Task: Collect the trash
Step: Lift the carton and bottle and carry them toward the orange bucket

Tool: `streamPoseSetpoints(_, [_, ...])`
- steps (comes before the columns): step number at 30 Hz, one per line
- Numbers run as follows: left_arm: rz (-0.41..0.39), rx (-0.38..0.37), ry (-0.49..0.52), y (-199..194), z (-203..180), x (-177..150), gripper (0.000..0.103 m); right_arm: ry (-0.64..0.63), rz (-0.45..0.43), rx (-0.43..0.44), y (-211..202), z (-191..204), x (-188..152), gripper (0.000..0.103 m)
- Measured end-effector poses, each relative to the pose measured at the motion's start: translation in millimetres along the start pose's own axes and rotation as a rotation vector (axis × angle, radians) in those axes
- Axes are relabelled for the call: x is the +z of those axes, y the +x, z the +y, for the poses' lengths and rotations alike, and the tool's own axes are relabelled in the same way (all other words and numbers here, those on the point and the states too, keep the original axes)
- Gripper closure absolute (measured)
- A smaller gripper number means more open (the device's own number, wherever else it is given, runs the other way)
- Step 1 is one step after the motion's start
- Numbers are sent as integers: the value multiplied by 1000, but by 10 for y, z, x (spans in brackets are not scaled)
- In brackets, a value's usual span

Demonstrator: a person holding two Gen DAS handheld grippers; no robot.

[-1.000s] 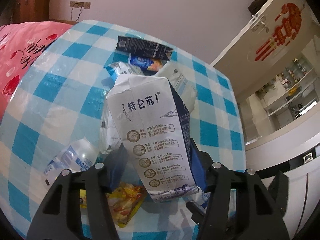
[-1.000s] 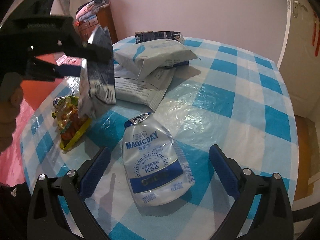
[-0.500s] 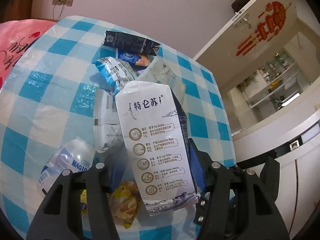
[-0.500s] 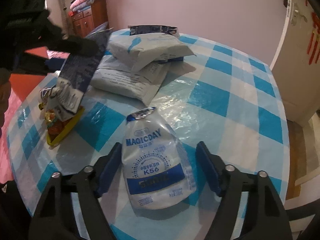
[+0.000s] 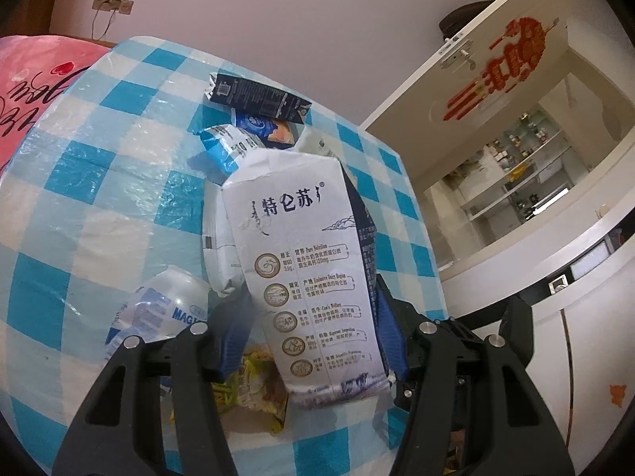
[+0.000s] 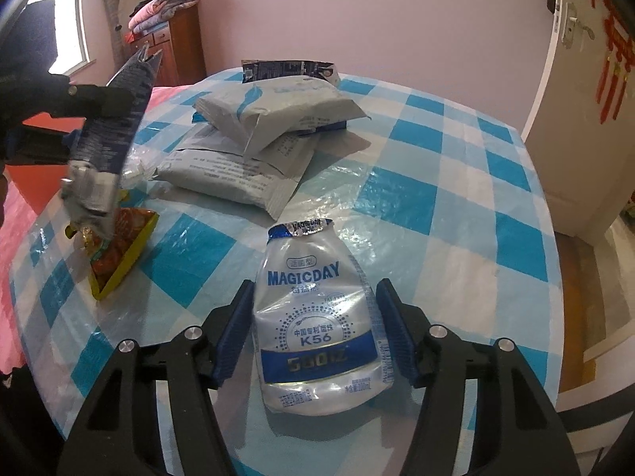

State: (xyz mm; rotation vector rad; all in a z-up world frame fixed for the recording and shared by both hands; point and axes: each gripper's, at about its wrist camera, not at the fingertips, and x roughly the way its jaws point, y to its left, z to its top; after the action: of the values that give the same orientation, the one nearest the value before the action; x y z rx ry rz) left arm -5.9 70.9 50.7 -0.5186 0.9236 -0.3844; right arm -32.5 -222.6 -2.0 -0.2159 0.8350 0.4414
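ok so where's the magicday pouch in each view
Left wrist view: the MAGICDAY pouch lies lower left on the checked tablecloth, partly behind the left gripper's finger.
Right wrist view: the pouch lies bottom centre between the right gripper's closing jaws.
Shared landmark: the yellow snack wrapper, beside the pouch in both.

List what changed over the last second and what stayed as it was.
The right tongs came forward around the MAGICDAY pouch and are closing on it; the pads look just short of touching it, and it lies flat on the table. The milk carton in the left tongs has tilted over the yellow snack wrapper.

Unchanged: the left tongs' grip on the carton, the stacked grey packets, the checked tablecloth.
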Motion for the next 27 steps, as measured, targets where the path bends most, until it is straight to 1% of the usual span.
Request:
streamPoseSetpoints(5, [-18,-43,1,-128,55,-10,46,-4,6,-53,12,36,-2,41])
streamPoseSetpoints(10, [-19,-75,4,-191,116,-22,46,87,19,-58,10,35,-27,41])
streamPoseSetpoints(14, [-39,-87,1,-304,170,-10,46,161,9,-54,-71,66,9,41])
streamPoseSetpoints(16, [-50,-87,2,-359,195,0,46,192,-4,-44,-133,69,54,41])
streamPoseSetpoints(18, [-66,-84,7,-444,215,14,46,226,-16,-15,-200,73,119,41])
streamPoseSetpoints(27, [-148,-61,52,-842,185,70,46,269,-64,79,-478,255,460,41])
